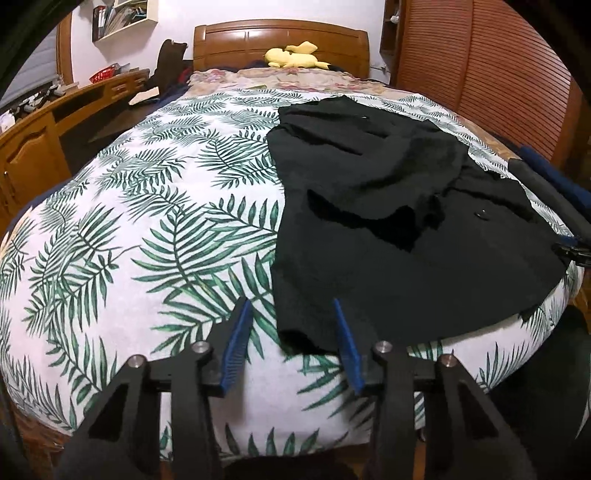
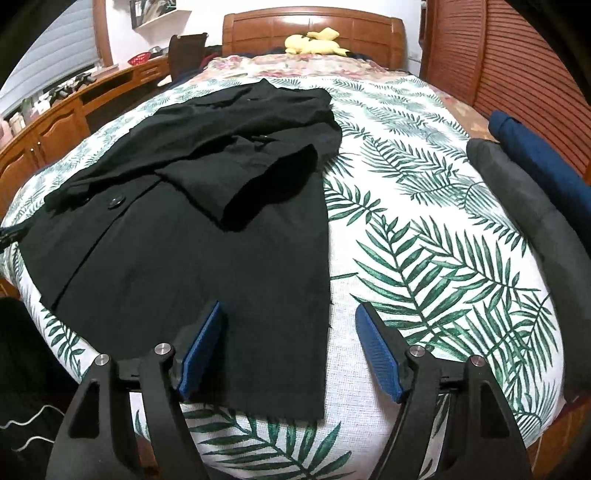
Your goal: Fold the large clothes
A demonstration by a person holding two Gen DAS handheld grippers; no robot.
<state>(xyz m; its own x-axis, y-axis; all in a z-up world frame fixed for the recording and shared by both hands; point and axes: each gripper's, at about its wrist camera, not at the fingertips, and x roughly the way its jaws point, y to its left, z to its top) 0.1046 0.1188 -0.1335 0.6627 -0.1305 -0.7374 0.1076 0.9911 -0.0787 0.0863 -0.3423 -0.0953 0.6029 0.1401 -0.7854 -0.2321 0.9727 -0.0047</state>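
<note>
A black coat (image 2: 207,229) lies spread on the leaf-print bed (image 1: 147,221), its hem toward the foot. Left tongs (image 1: 291,314) and right tongs (image 2: 291,317) hover released, each straddling a hem corner without pinching it

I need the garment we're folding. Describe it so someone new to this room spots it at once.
Find the bed with the wooden headboard and the white quilt printed with green fern leaves. Spread on that quilt near the foot edge lies a black coat, one sleeve folded across its front. It is the only plain black thing on the leafy print, and it has a dark round button.
</note>
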